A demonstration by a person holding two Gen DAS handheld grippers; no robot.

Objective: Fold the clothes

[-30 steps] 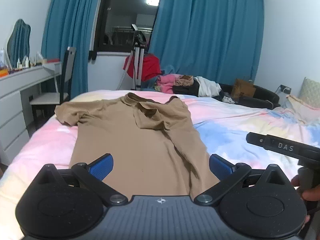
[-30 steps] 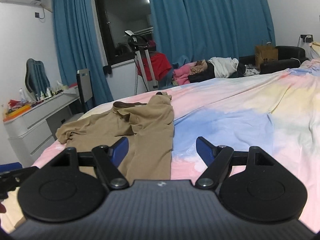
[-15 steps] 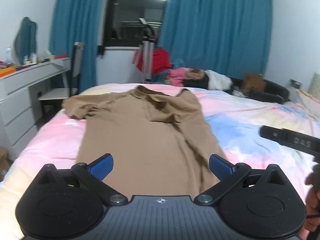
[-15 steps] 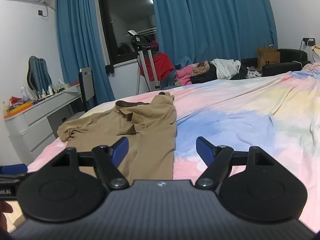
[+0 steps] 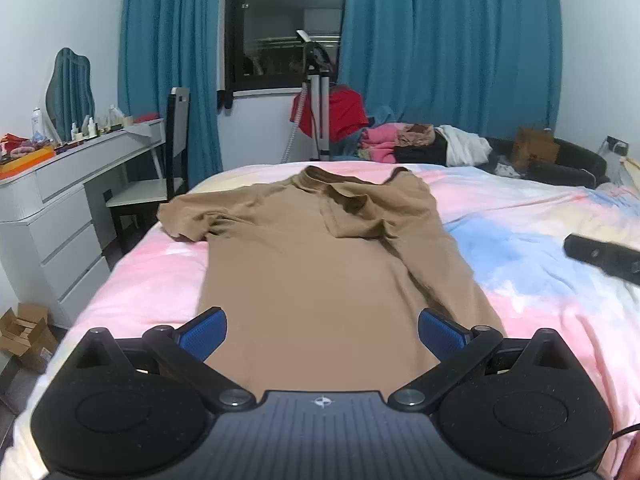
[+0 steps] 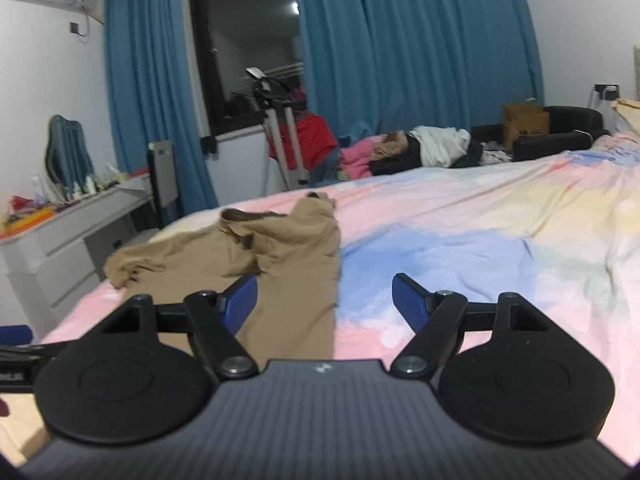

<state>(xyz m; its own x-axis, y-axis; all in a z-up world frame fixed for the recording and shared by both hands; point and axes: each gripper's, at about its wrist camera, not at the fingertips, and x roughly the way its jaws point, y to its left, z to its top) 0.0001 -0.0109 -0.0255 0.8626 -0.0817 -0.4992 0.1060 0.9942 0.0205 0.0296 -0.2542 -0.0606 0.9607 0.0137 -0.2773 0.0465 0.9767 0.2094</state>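
A tan short-sleeved shirt [image 5: 320, 264] lies flat on the pastel bed, collar toward the window. Its right sleeve is folded in over the chest and its left sleeve spreads out toward the bed's left edge. My left gripper [image 5: 322, 334] hovers open above the shirt's hem, nothing between its blue pads. In the right wrist view the same shirt [image 6: 280, 264] lies left of centre. There my right gripper [image 6: 324, 300] is open and empty, over the shirt's right edge and the bedsheet. The right gripper's body [image 5: 600, 254] shows at the right edge of the left wrist view.
The bed [image 5: 540, 248] with its pink, blue and yellow sheet stretches right. A white dresser [image 5: 60, 216] and a chair [image 5: 176, 152] stand to the left. A pile of clothes [image 5: 404, 142] and a stand with a red garment [image 5: 332, 114] lie beyond the bed. Cardboard boxes [image 5: 24, 336] sit on the floor.
Both grippers have risen and drawn back a little, so the shirt sits lower and farther in view. Both have stayed open and the shirt has not moved.
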